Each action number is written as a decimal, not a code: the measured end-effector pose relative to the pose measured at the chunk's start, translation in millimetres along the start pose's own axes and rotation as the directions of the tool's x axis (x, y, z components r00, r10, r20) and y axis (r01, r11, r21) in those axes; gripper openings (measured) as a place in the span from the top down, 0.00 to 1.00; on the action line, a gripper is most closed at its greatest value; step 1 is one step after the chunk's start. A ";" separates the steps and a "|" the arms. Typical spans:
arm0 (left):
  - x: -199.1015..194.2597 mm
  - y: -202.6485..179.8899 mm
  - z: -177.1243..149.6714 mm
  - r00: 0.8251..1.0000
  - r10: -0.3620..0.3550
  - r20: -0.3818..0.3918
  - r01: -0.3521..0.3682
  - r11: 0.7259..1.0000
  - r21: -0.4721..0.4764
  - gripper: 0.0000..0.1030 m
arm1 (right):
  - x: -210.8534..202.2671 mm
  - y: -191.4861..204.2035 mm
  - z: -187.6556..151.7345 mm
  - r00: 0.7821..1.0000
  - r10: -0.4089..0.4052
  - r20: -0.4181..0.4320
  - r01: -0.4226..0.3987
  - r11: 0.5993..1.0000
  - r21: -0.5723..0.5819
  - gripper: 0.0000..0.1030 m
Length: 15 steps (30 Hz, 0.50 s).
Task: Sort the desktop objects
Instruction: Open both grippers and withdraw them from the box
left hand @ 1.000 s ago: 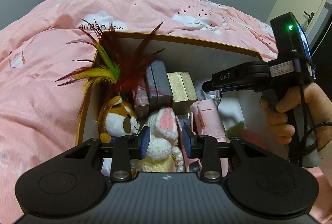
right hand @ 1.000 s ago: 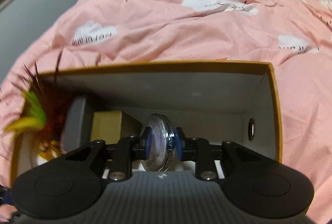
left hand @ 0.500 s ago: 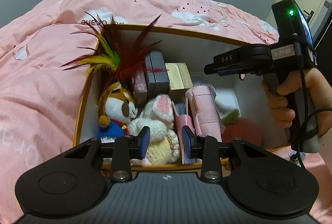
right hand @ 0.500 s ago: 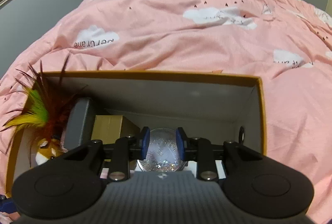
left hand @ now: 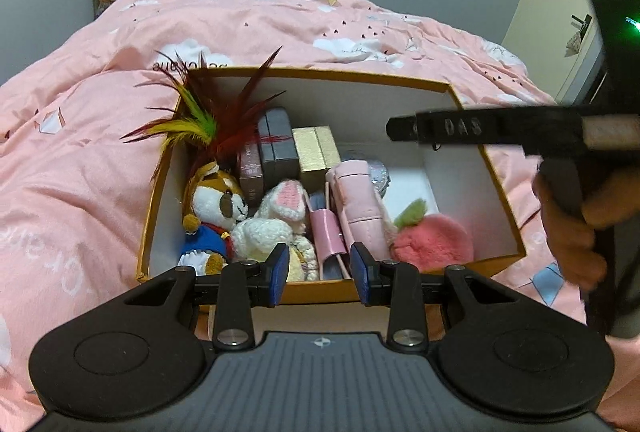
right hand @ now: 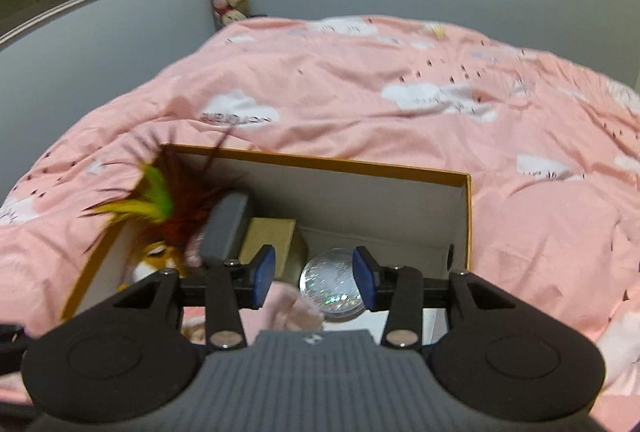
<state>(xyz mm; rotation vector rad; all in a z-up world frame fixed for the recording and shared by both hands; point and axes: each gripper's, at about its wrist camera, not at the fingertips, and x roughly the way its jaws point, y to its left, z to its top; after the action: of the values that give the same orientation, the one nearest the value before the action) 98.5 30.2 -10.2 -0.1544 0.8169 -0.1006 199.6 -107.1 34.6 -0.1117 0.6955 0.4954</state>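
the globe (right hand: 334, 286), a clear glittery ball, sits on the floor of the box (right hand: 466, 216) toward its far right part, just right of the gold case (right hand: 276, 240) and behind the pink pouch (left hand: 358, 192). in the right wrist view it shows between the blue pads of the right tool (right hand: 315, 280), but lower and beyond them: the pads do not press on it, and the jaws are opening with only air between them. so the globe looks set down, and the thing lies straight ahead of and below this tool.

from the left wrist view only a sliver of the globe (left hand: 378, 176) peeps out past the pouch, under the right tool's dark body reaching in from the right. the left tool (left hand: 319, 274) hangs over the box's near wall with its pads apart and nothing between them, lined up nearer the white bunny (left hand: 276, 220) and the pink pouch than the globe.

the right hand (left hand: 572, 228) is clearly the nearer one to the globe. the free floor left in the box lies to the right, by the pink plush fruit (left hand: 434, 238). the box rests on a pink bed (left hand: 80, 172), not a table.
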 end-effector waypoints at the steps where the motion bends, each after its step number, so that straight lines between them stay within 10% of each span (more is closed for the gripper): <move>1: -2.5 -1.5 -1.1 1.000 -0.002 0.005 0.002 1.000 0.001 0.62 | -7.3 3.1 -4.1 1.000 0.009 0.011 -0.009 1.000 -0.009 0.51; 15: -27.5 -19.0 -14.9 0.995 0.034 0.097 -0.039 0.998 0.047 0.48 | -75.5 14.3 -63.1 0.994 -0.001 0.110 -0.003 0.999 0.035 0.45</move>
<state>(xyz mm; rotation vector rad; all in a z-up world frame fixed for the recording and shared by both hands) 68.4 14.1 2.8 -0.0973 0.7199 -0.0779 106.3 -141.2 35.4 -0.0504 0.5957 0.4866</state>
